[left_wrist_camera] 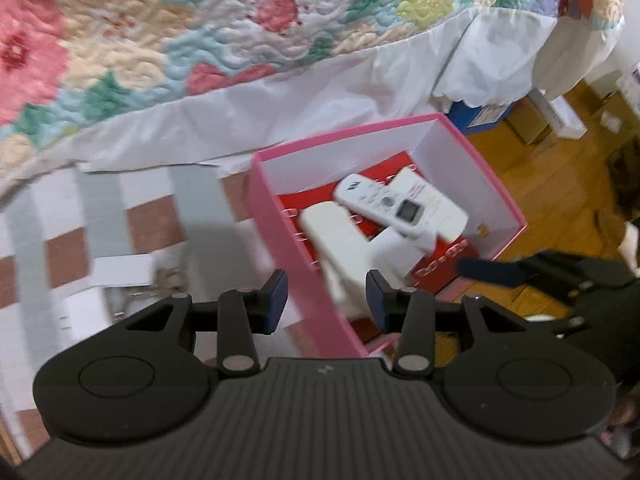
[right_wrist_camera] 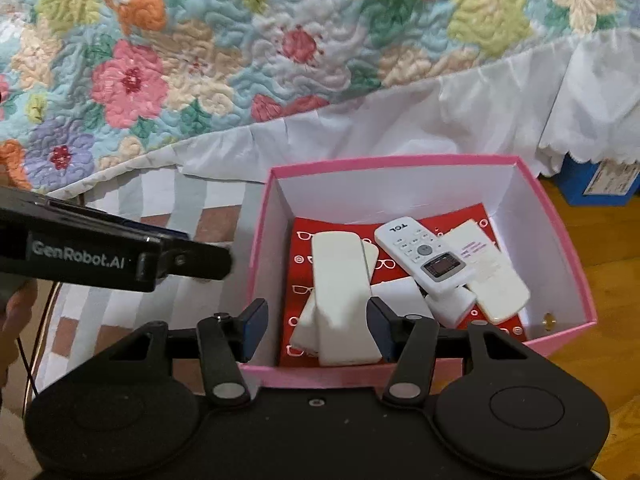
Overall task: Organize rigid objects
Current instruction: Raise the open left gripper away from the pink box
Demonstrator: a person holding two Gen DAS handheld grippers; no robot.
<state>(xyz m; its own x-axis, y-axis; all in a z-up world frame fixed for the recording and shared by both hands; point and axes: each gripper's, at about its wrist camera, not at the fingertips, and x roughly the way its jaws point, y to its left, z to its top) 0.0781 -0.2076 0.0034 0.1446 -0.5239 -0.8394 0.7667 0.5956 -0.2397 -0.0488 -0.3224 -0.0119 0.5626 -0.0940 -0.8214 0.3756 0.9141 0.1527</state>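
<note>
A pink box [left_wrist_camera: 276, 216] [right_wrist_camera: 560, 216] stands on the floor by the bed, with a red liner and several white remote controls inside. One remote [left_wrist_camera: 384, 204] [right_wrist_camera: 424, 256] lies face up with a small screen. A long cream remote [right_wrist_camera: 340, 292] [left_wrist_camera: 332, 236] lies face down at the left. My left gripper [left_wrist_camera: 326, 300] is open and empty above the box's left wall. My right gripper [right_wrist_camera: 316, 324] is open and empty over the box's near wall, the cream remote showing between its fingers. The left gripper's finger [right_wrist_camera: 184, 258] shows left of the box in the right wrist view.
A bed with a flowered quilt [right_wrist_camera: 200, 60] and white skirt [left_wrist_camera: 280, 112] runs behind the box. A striped rug [left_wrist_camera: 100, 216] lies to the left with small white boxes [left_wrist_camera: 120, 270] on it. Cardboard and blue boxes [left_wrist_camera: 480, 114] stand on the wooden floor at the right.
</note>
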